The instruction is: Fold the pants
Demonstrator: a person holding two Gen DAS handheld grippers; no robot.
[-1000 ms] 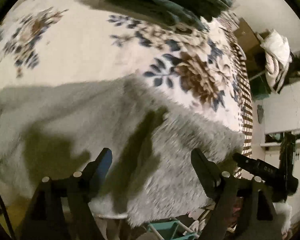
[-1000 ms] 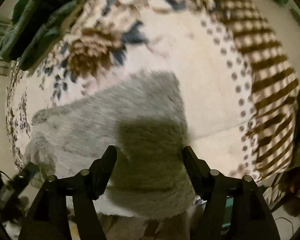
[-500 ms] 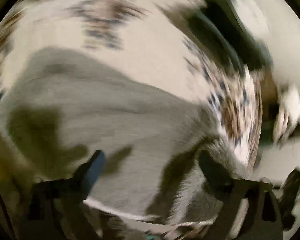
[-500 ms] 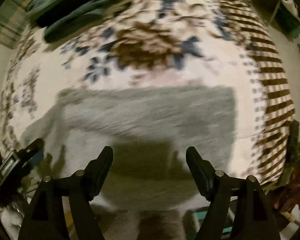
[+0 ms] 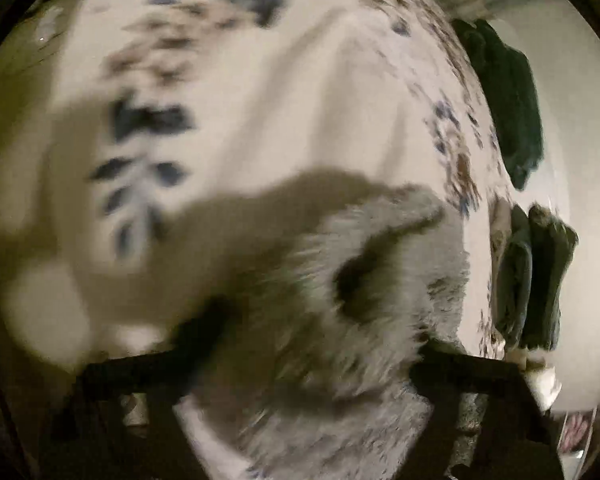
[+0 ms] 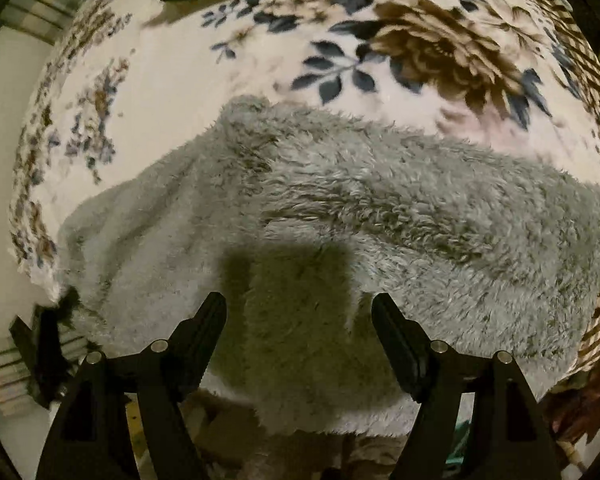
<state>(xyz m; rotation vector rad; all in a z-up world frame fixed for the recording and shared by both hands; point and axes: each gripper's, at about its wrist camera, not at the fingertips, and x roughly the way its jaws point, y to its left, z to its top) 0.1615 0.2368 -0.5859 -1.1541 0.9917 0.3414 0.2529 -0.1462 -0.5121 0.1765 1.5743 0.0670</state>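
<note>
Left wrist view, heavily blurred: we see the left gripper (image 5: pixel 316 336) with its two dark fingers set wide apart and the fluffy grey pants (image 5: pixel 352 320) bunched between and over them; whether the fingers press on any cloth we cannot tell. The floral blanket (image 5: pixel 300 112) lies beyond, and dark green clothes (image 5: pixel 508 100) sit at its right edge. Right wrist view, sharp: we see the pants (image 6: pixel 340 208) spread across the blanket (image 6: pixel 220 60), reaching from the left border to the striped hem at right, with their near edge hanging over the side of the bed. The right gripper (image 6: pixel 299 312) hovers above that near edge, fingers spread wide and holding nothing, its shadow falling on the pile. To do this step well, we judge that each gripper should close on a full double layer at an edge, and both should lift evenly so the fold line stays straight. Hidden from us: the waistband and leg ends, the overhanging hem below the fingers, and, through blur, the left fingertips.
</note>
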